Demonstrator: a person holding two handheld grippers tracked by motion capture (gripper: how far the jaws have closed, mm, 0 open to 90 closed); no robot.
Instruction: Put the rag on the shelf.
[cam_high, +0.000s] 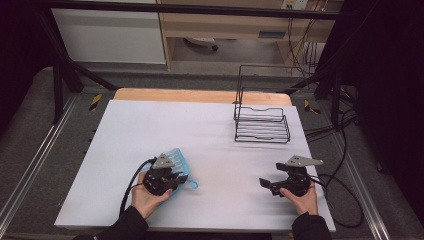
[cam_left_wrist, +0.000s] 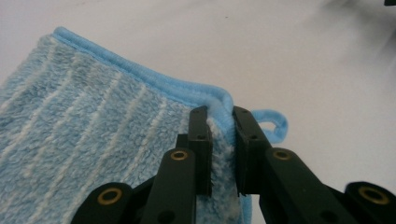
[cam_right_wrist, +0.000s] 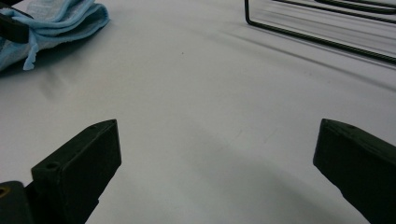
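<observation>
At a white-topped desk (cam_high: 215, 135), a person's left claw (cam_high: 176, 178) pinches the hemmed corner of a blue striped cloth (cam_high: 177, 161), its two black jaws pressed onto the fluffy edge just beside the small hanging loop (cam_left_wrist: 275, 125); the left gripper view shows the fabric squeezed between the pads. The cloth lies at the near left of the desk, partly under that claw and bunched or folded over itself. The right claw (cam_high: 267, 184) waits at the near right, well apart from the cloth, jaws spread wide with nothing between them and only bare desk ahead. The work appears to be at an early stage: one corner has been secured, and the cloth has yet to be lifted clear or spread out. The next move likely calls for the left claw to keep its pinch while drawing the corner up or across, and for the right claw to come over and take a second corner or edge so the cloth does not sag or slip. Counted: one cloth, one black wire rack (cam_high: 261, 125) standing empty at the far right of the desk, two claws, two hands.
</observation>
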